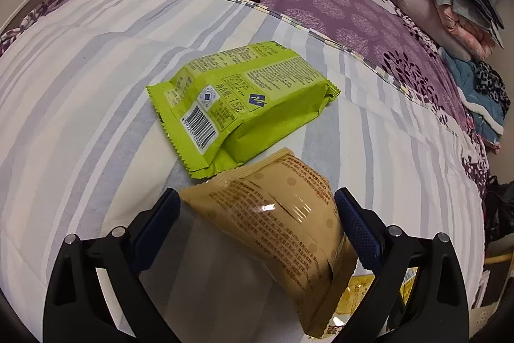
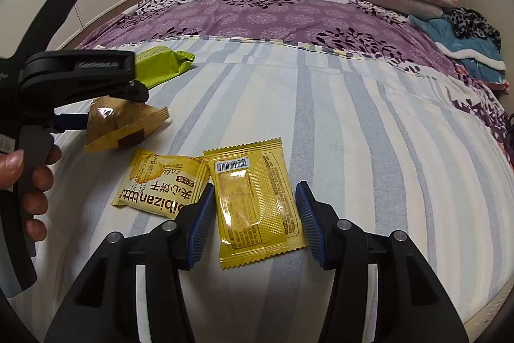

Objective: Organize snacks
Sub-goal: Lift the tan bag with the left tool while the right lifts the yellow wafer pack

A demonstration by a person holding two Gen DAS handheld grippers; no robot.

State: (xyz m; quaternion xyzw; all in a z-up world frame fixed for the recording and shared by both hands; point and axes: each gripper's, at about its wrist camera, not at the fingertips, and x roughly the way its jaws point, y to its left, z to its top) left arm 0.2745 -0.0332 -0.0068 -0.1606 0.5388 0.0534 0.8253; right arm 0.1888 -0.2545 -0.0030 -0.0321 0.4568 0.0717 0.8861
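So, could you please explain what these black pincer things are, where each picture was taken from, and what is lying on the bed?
No robot here: a person holds a hand-operated two-finger gripper in each hand, each carrying a wide-angle camera looking along its fingers.

The left camera shows the left gripper gripping a tan snack packet, lifted above the striped sheet. Beyond it lies a green snack pack.

The right camera shows the right gripper straddling a yellow sachet lying barcode side up; its pads look clear of the sachet. A yellow biscuit packet lies beside it. At the left edge, the person's hand works the other gripper.
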